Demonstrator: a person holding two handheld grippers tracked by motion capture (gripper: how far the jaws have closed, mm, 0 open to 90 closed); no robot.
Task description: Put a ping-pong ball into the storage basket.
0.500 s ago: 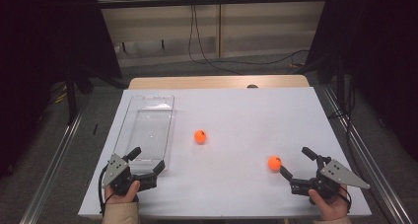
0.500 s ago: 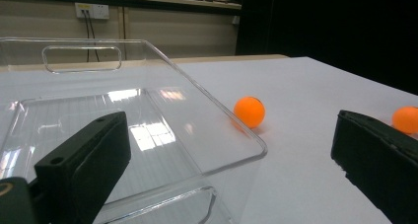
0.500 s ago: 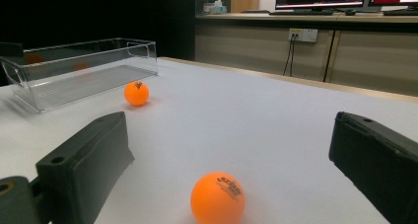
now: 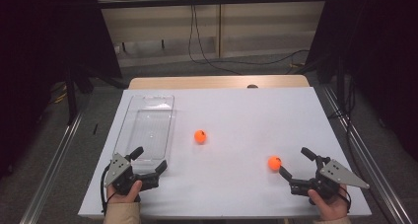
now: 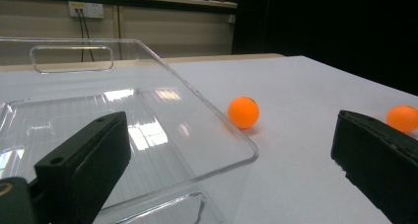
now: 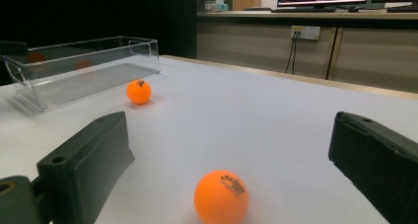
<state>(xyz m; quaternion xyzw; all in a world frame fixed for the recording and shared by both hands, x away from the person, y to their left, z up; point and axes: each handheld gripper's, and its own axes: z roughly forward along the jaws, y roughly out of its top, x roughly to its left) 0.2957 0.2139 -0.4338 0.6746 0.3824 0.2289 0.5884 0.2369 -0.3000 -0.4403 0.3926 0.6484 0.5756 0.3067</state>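
Note:
Two orange balls lie on the white table [image 4: 236, 110]. One ball [image 4: 200, 136] [image 5: 243, 112] [image 6: 139, 92] rests mid-table, right of a clear plastic bin [image 4: 145, 128] [image 5: 123, 105] [image 6: 84, 66]. The other ball [image 4: 274, 163] [image 6: 221, 197] [image 5: 403, 118] sits near the front right, just ahead of my right gripper [image 4: 294, 161] [image 6: 226, 135]. That gripper is open, with no pad touching the ball. My left gripper [image 4: 150, 158] [image 5: 229, 135] is open wide at the bin's near end. The bin's near right corner lies between its jaws, untouched.
The bin is empty and runs lengthwise along the table's left side. A wooden strip [image 4: 217, 82] edges the table's far side. Cables [image 4: 197, 41] hang from a wall socket beyond it. Metal rails [image 4: 54, 165] flank the table.

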